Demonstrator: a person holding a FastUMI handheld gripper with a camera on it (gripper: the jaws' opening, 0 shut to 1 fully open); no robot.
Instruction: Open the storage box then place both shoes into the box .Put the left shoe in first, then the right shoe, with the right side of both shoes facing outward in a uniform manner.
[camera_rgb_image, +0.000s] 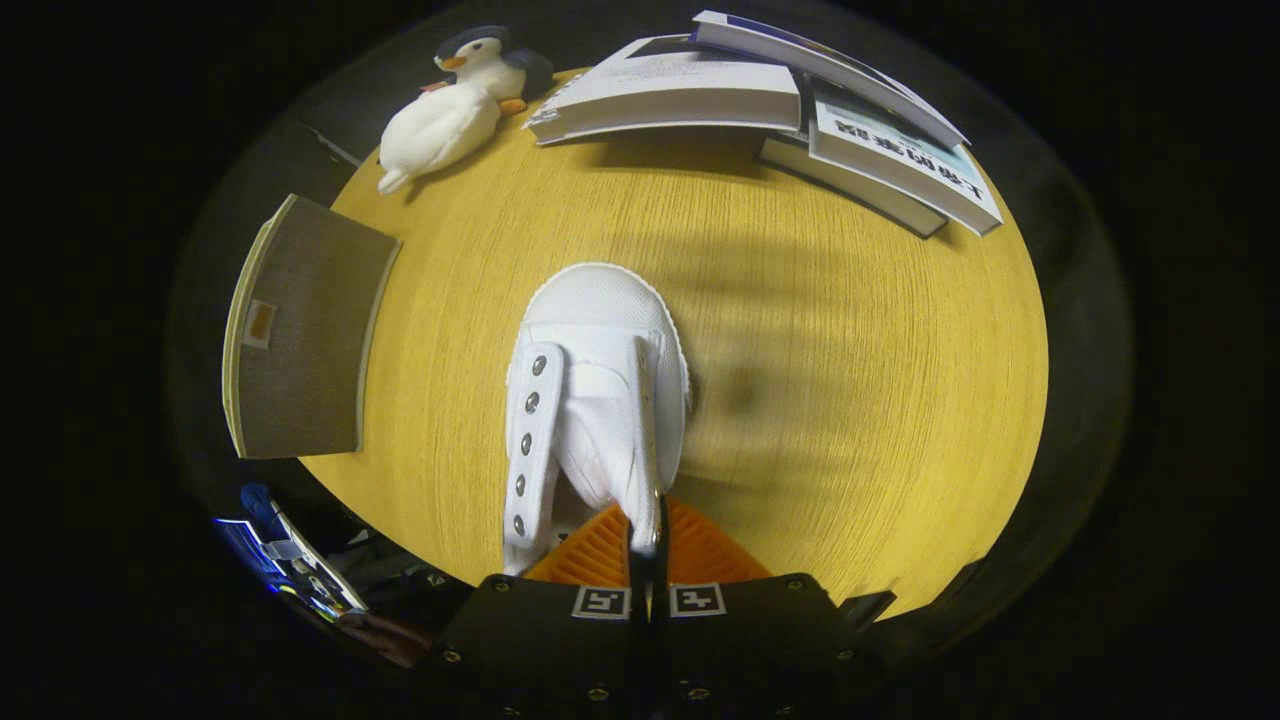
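Note:
A white canvas shoe (598, 390) with metal eyelets hangs from my gripper (645, 535), toe pointing away from me, above the yellow wooden table (850, 400). The two orange fingers (600, 555) are pressed together on the right eyelet flap of the shoe's upper, near its opening. The shoe's heel is hidden behind the fingers. The shoe looks lifted off the tabletop, with a faint shadow to its right.
A grey board or lid (300, 330) lies at the table's left edge. A plush penguin (455, 100) rests at the far left. Stacked books (770, 110) sit at the far side, beyond the shoe. Some clutter (300, 575) lies below the table's near-left edge.

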